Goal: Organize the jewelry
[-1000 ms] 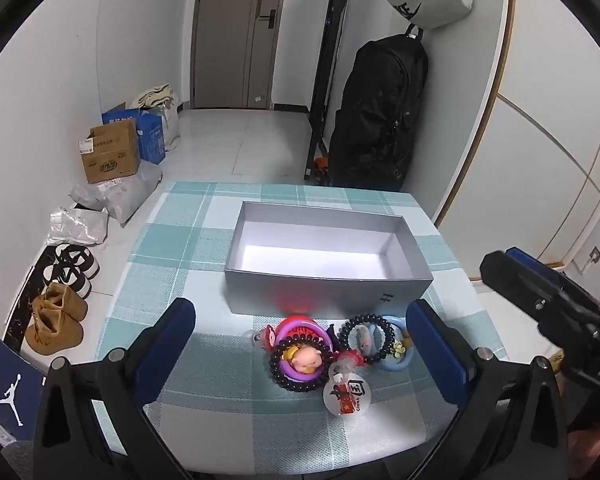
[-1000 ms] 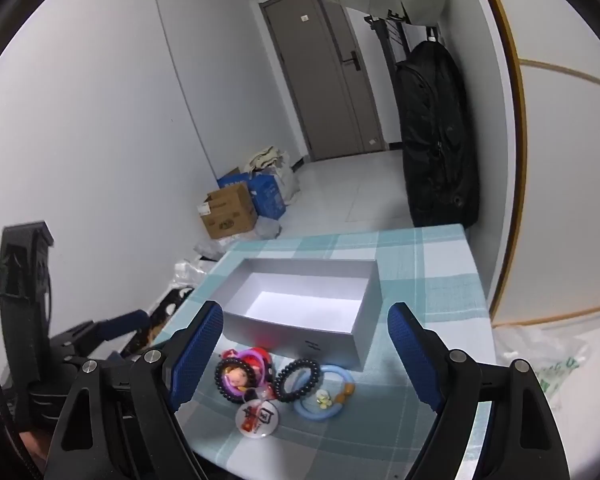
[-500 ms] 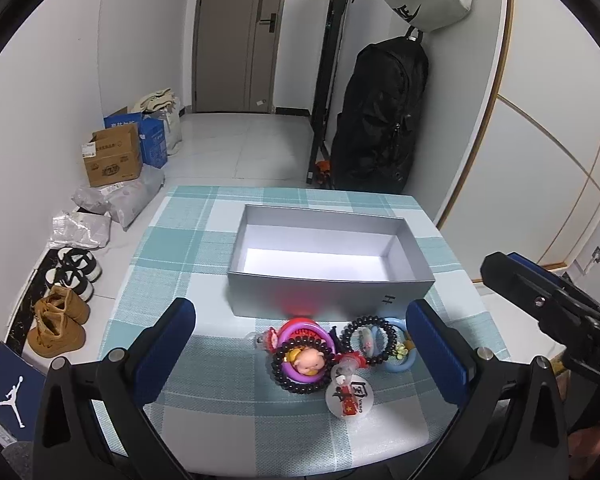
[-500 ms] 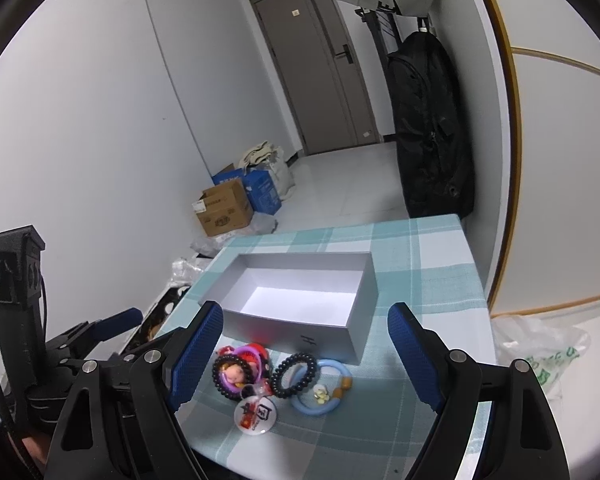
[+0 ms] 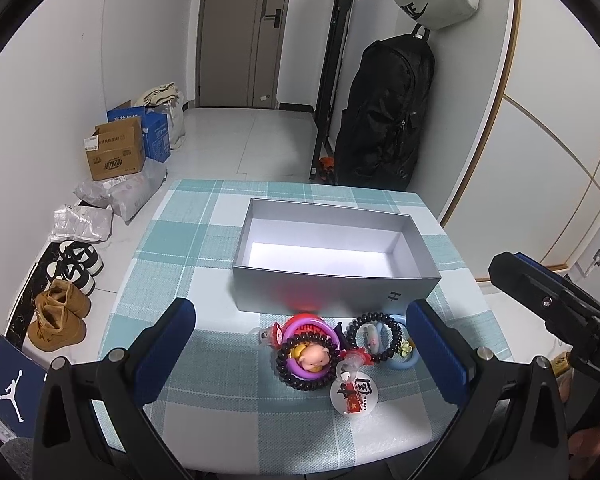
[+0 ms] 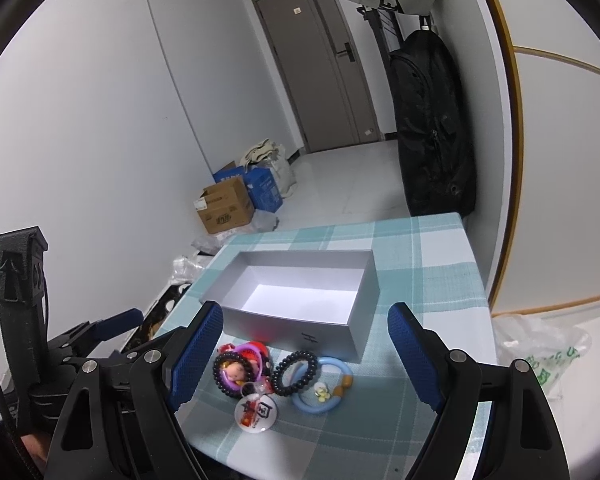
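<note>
Nearest the cameras, both pairs of tongs are hovering above the front edge of the table. The left gripper (image 5: 300,344) is standing with its blue pads spread wide and nothing between them — the jewelry is lying on the cloth below and beyond. The right gripper (image 6: 304,352) is likewise gaping wide, pinching nothing, with the same cluster showing in the gap.

That cluster is sitting on the teal-and-white checked tablecloth (image 5: 188,240), just in front of the box. Closest to the front edge is a round clear badge (image 5: 354,396) with red markings. Behind it a dark bead bracelet (image 5: 306,360) is circling a small pink pig figure (image 5: 314,356) and overlapping a purple ring (image 5: 296,368) and a red ring (image 5: 304,318). To the right a second dark bead bracelet (image 5: 376,336) is lying partly over a light blue ring (image 5: 400,360) that is carrying a small yellow flower charm.

Just past the jewelry, the open silver box (image 5: 334,288) is resting on the cloth, its white inside holding nothing.

Farther off, shoes (image 5: 58,316) are lining the floor to the left, with cardboard boxes (image 5: 116,152) and plastic parcels beyond them. A black backpack (image 5: 384,112) is hanging against the far wall beside a grey door (image 5: 240,32).
</note>
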Available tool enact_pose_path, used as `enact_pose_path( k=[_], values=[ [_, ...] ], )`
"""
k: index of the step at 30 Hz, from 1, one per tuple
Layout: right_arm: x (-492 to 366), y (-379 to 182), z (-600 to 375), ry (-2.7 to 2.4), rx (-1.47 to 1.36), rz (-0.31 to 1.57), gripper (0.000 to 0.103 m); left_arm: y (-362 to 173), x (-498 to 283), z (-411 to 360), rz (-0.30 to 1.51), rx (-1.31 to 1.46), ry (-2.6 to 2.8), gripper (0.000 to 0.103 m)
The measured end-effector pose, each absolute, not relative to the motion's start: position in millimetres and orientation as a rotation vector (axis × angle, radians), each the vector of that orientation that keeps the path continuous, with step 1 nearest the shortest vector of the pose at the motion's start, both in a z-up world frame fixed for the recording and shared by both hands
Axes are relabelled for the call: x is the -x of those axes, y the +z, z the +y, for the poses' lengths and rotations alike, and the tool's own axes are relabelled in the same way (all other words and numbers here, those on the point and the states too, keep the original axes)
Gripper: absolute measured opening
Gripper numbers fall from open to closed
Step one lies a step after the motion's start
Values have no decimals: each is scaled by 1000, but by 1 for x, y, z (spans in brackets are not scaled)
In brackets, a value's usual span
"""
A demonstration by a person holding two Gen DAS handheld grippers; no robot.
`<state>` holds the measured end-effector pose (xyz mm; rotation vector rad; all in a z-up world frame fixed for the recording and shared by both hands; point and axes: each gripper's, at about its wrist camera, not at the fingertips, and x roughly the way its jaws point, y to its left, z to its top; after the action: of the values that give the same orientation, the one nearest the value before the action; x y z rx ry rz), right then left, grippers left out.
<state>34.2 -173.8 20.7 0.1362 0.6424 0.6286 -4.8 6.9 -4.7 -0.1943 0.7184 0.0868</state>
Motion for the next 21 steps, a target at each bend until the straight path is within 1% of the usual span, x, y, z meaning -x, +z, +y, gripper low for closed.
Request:
enact_pose_path(
  k=[16, 21],
  values=[
    [-37, 18, -176, 607, -130, 676, 85, -15, 0, 16, 790, 241, 25, 102],
    [-38, 17, -174, 604, -118, 695, 85, -31, -8, 32, 874, 287, 47, 102]
  ],
)
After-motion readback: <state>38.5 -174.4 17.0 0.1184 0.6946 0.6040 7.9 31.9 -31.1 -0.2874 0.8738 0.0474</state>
